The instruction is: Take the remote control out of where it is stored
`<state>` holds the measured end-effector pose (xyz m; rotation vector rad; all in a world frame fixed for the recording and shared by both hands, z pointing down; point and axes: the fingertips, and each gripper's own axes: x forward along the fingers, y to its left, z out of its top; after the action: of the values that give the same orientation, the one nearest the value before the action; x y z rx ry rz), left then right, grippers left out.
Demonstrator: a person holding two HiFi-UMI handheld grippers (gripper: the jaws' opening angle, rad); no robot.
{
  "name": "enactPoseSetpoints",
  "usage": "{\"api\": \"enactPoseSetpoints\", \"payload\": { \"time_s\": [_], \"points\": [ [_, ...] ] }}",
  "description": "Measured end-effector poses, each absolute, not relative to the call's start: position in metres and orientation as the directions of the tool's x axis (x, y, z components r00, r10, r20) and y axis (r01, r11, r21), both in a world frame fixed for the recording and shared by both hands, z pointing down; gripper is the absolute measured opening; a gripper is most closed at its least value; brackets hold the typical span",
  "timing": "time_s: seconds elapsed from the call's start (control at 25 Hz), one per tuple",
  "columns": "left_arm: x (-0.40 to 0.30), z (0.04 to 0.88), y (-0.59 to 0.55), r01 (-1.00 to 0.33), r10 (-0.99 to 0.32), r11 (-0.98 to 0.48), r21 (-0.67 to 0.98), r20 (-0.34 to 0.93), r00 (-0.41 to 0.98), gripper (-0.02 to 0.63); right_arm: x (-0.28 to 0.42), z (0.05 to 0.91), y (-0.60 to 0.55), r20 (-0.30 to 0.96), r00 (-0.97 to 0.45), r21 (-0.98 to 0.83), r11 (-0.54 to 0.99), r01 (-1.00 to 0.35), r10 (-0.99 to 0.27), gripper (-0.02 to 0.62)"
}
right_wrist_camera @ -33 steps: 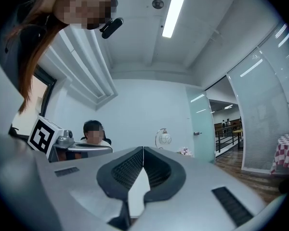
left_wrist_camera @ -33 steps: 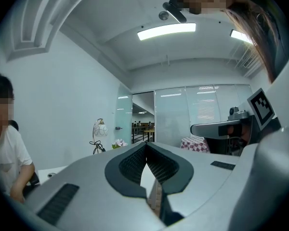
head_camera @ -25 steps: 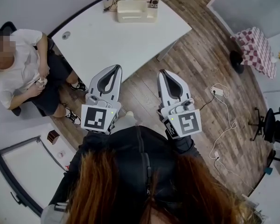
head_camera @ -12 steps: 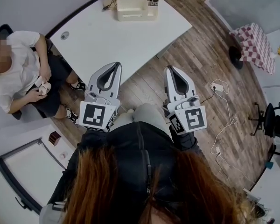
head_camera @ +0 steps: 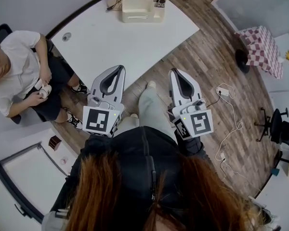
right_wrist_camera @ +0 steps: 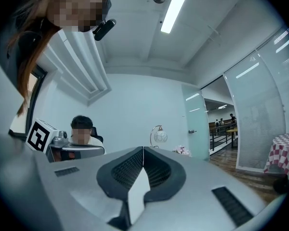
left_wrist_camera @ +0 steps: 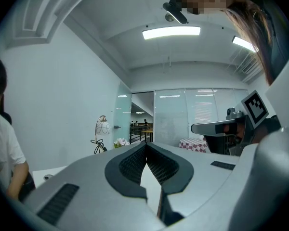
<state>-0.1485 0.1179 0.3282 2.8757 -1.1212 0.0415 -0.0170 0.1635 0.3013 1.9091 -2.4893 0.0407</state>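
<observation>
Ahead of us and well apart from both tools stood the white table (head_camera: 115, 37), its near corner edge running slantwise just beyond the jaw tips, with brown wooden plank floor (head_camera: 207, 66) open to the right of it. A seated person in a white shirt (head_camera: 19, 76) closed off the left side. A loose white cable (head_camera: 231, 129), a red-and-white checked cloth (head_camera: 262, 49) and a black chair (head_camera: 279, 126) lay off along the right. At the table's far edge sat a cream plastic box (head_camera: 139, 9), its long side lying across our line of sight. We could not make out the remote control in any view, so we could tell neither where it lay, which way it pointed, nor how its long axis ran; nothing lay between either pair of jaws. The left gripper (head_camera: 119, 69) hung over the floor short of the table, and its own view showed the left gripper (left_wrist_camera: 145, 147) clenched, tips meeting on nothing. The right gripper (head_camera: 175, 71) hung beside it, our pale trouser leg (head_camera: 151, 107) between them. Its own view showed the right gripper (right_wrist_camera: 143, 150) likewise pressed together and empty.
</observation>
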Motion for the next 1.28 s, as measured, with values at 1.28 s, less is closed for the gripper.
{"api": "enactPoseSetpoints", "payload": {
  "time_s": [1.28],
  "points": [
    [-0.069, 0.339, -0.025, -0.770, -0.764, -0.638, 0.033, 0.100, 0.637, 0.009, 0.066, 0.317, -0.003, 0.027, -0.385, -0.064, 0.383, -0.922, -0.922, 0.015]
  ]
}}
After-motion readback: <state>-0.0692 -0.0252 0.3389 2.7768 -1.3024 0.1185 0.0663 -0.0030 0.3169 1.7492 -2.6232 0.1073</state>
